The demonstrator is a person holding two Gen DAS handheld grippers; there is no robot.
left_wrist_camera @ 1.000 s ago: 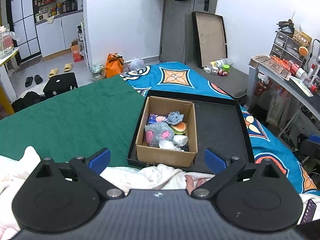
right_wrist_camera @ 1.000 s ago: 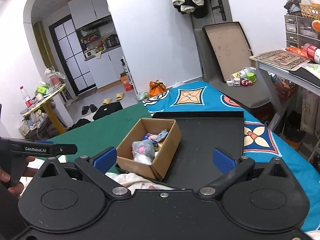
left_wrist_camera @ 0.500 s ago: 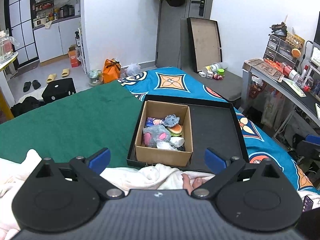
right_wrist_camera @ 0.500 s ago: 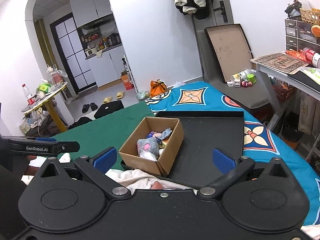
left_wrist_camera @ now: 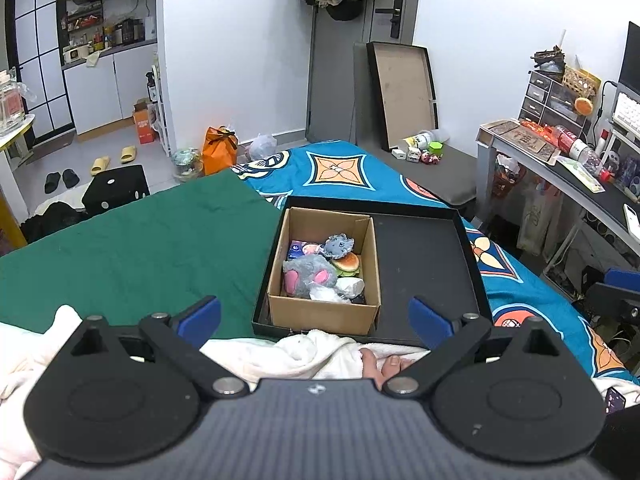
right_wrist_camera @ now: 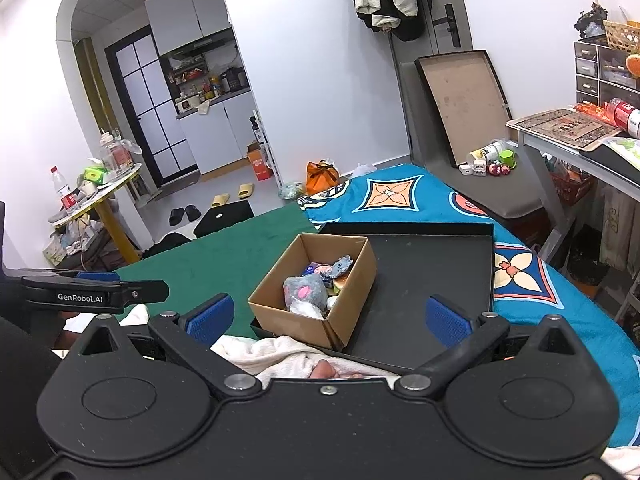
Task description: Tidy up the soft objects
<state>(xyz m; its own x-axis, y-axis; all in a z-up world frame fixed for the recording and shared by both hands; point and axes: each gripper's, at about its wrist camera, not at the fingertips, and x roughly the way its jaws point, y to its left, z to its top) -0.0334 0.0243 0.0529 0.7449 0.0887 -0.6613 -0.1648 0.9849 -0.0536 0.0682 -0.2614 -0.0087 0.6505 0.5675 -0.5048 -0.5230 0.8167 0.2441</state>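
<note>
A brown cardboard box (left_wrist_camera: 324, 314) stands in the left part of a black tray (left_wrist_camera: 424, 264) on the bed. It holds several soft toys: a grey plush with pink ears (left_wrist_camera: 308, 278), a small grey plush (left_wrist_camera: 338, 245), a burger toy (left_wrist_camera: 348, 263). The box (right_wrist_camera: 296, 322) and the tray (right_wrist_camera: 420, 280) also show in the right wrist view. My left gripper (left_wrist_camera: 314, 316) is open and empty, held above and short of the box. My right gripper (right_wrist_camera: 326, 316) is open and empty, to the right of the left one (right_wrist_camera: 92, 292).
A green cloth (left_wrist_camera: 140, 248) covers the bed's left part and a blue patterned sheet (left_wrist_camera: 340, 168) its far and right parts. A white towel (left_wrist_camera: 280, 354) lies over my lap with toes showing. A desk (left_wrist_camera: 560, 168) stands at the right.
Both grippers have risen and drawn back a little, so the box and tray look smaller and lower. The jaws stayed open.
</note>
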